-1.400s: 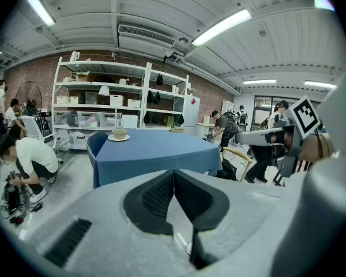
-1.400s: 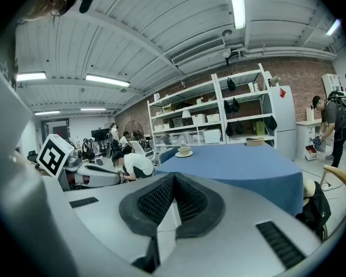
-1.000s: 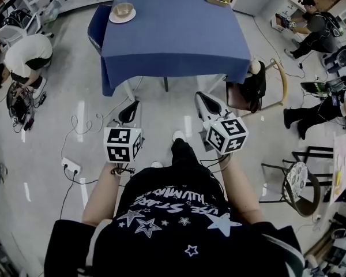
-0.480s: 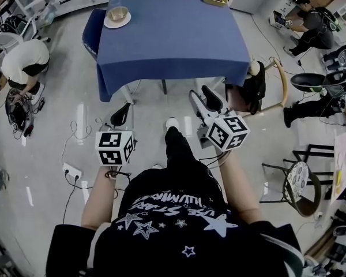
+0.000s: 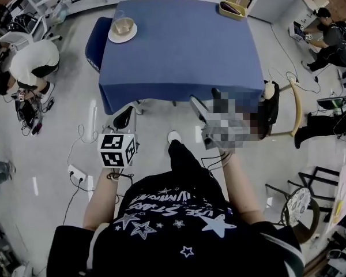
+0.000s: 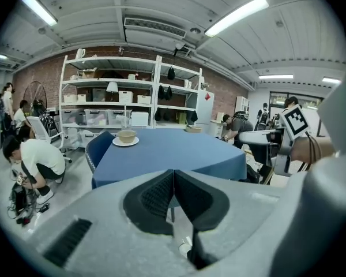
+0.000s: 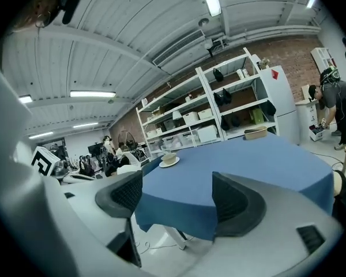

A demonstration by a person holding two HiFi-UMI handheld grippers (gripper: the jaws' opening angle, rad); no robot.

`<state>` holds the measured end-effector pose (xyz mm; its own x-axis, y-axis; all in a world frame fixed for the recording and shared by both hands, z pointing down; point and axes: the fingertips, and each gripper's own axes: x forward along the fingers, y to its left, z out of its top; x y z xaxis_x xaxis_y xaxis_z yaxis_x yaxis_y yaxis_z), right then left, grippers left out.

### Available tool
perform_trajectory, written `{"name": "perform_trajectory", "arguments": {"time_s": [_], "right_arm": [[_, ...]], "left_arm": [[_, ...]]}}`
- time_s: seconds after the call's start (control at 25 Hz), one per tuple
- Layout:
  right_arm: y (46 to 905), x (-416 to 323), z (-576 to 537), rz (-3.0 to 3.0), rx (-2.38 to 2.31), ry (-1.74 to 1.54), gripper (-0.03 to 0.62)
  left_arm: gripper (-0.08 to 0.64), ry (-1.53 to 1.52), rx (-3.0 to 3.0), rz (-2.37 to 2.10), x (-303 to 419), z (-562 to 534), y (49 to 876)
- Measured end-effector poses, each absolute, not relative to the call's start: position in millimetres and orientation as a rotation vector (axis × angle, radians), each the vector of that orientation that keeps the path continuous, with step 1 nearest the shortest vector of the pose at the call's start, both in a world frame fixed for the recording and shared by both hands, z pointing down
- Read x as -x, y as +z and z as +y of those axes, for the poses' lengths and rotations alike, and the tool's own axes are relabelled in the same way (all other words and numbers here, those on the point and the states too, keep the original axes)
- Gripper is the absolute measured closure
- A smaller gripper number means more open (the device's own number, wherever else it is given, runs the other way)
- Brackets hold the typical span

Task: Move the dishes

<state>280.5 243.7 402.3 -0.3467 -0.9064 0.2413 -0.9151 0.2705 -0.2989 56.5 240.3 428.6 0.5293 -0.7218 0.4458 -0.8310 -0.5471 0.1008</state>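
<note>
Short of the bench (image 5: 179, 51), nothing picked up yet

Down at the left, the left gripper (image 5: 126, 115) hung before the near edge, fingers (image 6: 155, 198) pressed together on nothing, probably just along for the ride. The bowl (image 5: 124, 24) sat on its plate (image 5: 121, 38) at the bench's far left corner, well out of reach. The right gripper (image 5: 206, 101) had just been spreading its fingers (image 7: 235, 203) wide, nothing between them, looked like prep for a pickup. A tan tray (image 5: 232, 9) sat far right.

The head view looks steeply down over the person, while both gripper views face forward, sharing the blue-clothed rectangular table (image 5: 179, 51) well ahead.
</note>
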Motion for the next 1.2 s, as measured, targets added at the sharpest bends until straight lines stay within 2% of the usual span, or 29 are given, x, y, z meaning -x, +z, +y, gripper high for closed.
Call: {"name": "perform_trajectory", "arguments": {"time_s": [0.52,0.88,1.2], "right_arm": [[405,-302,82,-2.621,-1.493,0.664,0.233],[413,-239,18,-2.691,-1.252,0.661,0.235],[419,-180,-19,-2.675,-1.235,0.615,0.252]], "left_arm": [[0.539,0.473,-2.290,-1.586,-63,114,403],[0.539,0.437,-2.104,-1.790,4,92,404],[0.538,0.403,-2.136,-1.763,53,34,419]]}}
